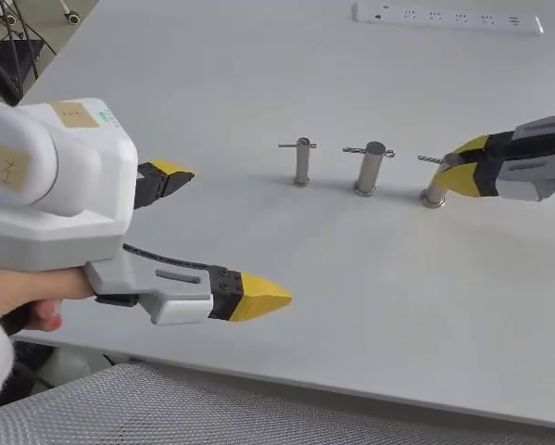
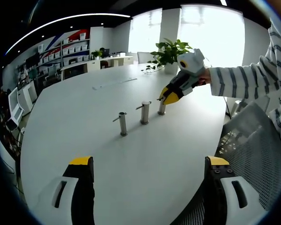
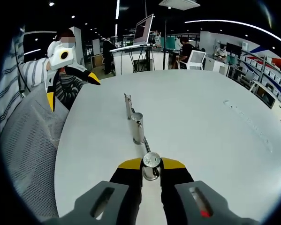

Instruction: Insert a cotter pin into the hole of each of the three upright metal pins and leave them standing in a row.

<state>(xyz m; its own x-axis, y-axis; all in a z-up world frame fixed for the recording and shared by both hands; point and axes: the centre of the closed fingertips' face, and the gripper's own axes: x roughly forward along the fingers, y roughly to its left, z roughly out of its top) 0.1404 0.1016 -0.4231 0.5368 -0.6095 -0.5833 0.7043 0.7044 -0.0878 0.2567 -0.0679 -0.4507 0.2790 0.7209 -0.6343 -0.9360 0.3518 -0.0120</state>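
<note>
At the far right end of the row on the white table (image 1: pixel 397 306), the right gripper (image 3: pixel 150 165) has its yellow-tipped jaws closed on the upper part of the third short silver metal pin (image 1: pixel 433 195). The pin's base rests on the table.

A thin wire cotter pin (image 1: pixel 430 159) juts sideways from the top of this pin, just beside the jaw tip. Whether it is fully through the hole is hidden by the gripper.

The first upright metal pin (image 1: pixel 302 165) and the middle upright metal pin (image 1: pixel 370 171) stand free. The first carries one wire cotter pin (image 1: pixel 297 146) across its top and the middle carries another (image 1: pixel 368 151).

The left gripper (image 1: pixel 217 232) hovers over the near edge of the table, well apart from the row. Its jaws are spread wide and hold nothing.

This looks like the last of the three insertions, at or near its end. The next move calls for checking that the cotter is seated. The right jaws should then open gently and draw straight back, so that the pin stays upright and in line with the other two.
</note>
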